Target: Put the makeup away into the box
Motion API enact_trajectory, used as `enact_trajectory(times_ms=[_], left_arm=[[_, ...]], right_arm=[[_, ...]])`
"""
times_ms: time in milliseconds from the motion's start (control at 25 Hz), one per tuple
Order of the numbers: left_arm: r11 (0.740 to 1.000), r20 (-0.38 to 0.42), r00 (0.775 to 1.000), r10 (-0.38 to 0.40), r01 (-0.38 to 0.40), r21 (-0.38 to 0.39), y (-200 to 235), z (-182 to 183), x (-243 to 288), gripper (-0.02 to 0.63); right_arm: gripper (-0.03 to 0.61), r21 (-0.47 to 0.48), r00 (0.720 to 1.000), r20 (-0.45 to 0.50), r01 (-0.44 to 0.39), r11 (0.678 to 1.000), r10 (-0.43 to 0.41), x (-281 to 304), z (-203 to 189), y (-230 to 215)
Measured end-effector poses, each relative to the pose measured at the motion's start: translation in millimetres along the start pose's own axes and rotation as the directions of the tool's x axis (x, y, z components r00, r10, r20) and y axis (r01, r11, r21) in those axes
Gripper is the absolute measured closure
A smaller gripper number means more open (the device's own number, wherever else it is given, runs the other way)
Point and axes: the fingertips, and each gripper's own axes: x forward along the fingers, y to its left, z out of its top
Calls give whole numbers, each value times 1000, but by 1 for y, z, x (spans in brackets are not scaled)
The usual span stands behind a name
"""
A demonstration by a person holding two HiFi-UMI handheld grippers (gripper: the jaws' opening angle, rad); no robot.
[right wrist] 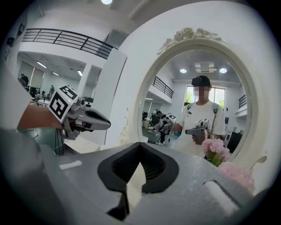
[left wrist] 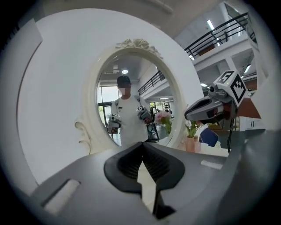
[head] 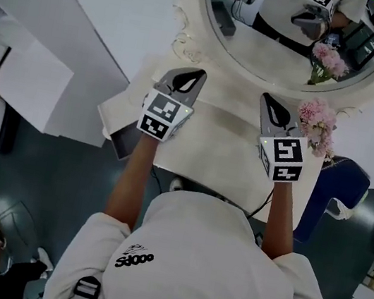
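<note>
Both the left gripper [head: 190, 81] and the right gripper [head: 271, 108] are closed and empty above the table [head: 222, 151]; neither makeup nor box shows in any view. Searching blind, the right one could clip the pink flowers [head: 317, 122], or either could strike the mirror [head: 276, 50] beyond.

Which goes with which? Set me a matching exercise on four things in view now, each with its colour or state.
Things:
1. left gripper
2. flowers
3. mirror
4. chair

Colour or state:
a. blue
b. pink
c. shut, nothing in it
d. white-framed, showing the person's reflection

Pairs: 1-c, 2-b, 3-d, 4-a
</note>
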Motion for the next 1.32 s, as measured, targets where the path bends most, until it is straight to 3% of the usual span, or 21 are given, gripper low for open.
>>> enact_trajectory(times_ms=[160,400,680,1320], left_arm=[[996,73,994,-86,88,-25,-25,35,10,597],[992,116,987,-115,109,57,-45,64,14,597],[988,112,984,-138,129,84,-56,67,20,597],[987,91,986,-136,127,96,-60,63,14,597]], right_arm=[[575,19,998,31,53,998,-54,-22,8,-19],[577,27,997,22,78,997,-79,-37,5,-29],[577,29,994,17,112,993,-113,-48,3,-39],[577,21,995,22,92,996,-93,-49,6,-33]])
